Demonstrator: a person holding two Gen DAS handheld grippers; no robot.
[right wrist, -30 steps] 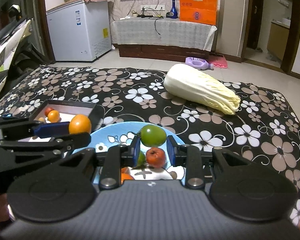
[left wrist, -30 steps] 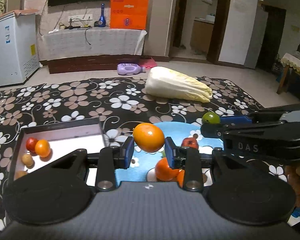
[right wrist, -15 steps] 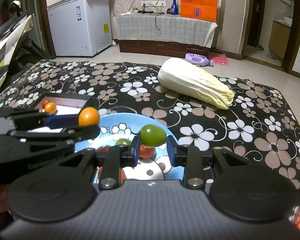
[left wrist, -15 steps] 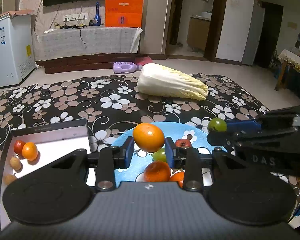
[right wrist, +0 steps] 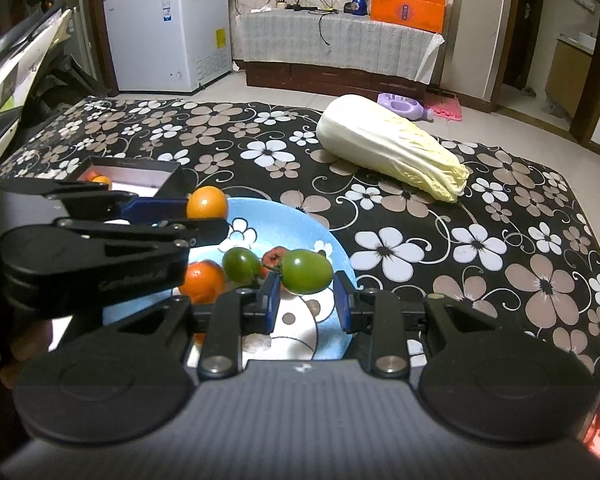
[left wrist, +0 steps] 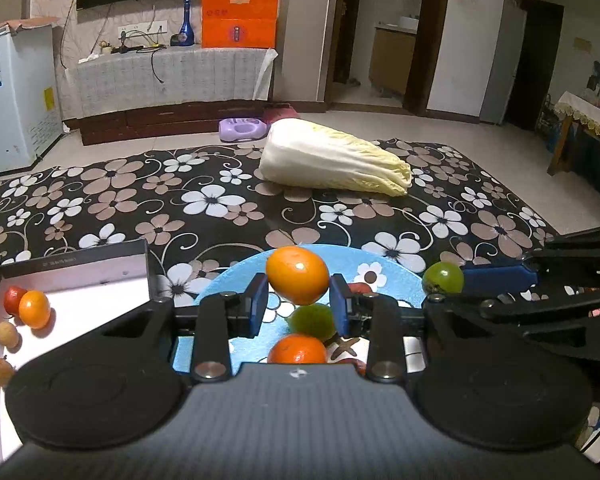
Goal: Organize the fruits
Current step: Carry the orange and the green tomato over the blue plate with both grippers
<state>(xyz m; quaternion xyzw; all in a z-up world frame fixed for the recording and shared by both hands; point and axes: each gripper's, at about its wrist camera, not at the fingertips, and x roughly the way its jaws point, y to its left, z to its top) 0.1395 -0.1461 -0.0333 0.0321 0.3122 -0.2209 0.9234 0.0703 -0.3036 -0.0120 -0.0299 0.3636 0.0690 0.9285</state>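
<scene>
My left gripper (left wrist: 298, 306) is shut on an orange fruit (left wrist: 298, 275), held above the blue flowered plate (left wrist: 384, 270). My right gripper (right wrist: 306, 302) is shut on a green fruit (right wrist: 307, 271) over the same plate (right wrist: 284, 224). On the plate lie an orange fruit (right wrist: 202, 282), a second green fruit (right wrist: 241, 265) and a small red fruit (right wrist: 273, 258). The left wrist view shows the right gripper's green fruit (left wrist: 443, 277) at the plate's right edge. A dark box with a white floor (left wrist: 100, 286) left of the plate holds several small fruits, among them an orange one (left wrist: 35, 309).
A large napa cabbage (left wrist: 332, 160) lies on the flowered black cloth (left wrist: 140, 200) beyond the plate. A white chest freezer (right wrist: 172, 28) stands back left and a cloth-draped low cabinet (right wrist: 336, 44) behind. A purple toy (left wrist: 242, 129) sits on the floor.
My left gripper has shifted right with the orange fruit, from beside the box to over the plate. The right gripper has kept its grip on the green fruit and barely moved.
</scene>
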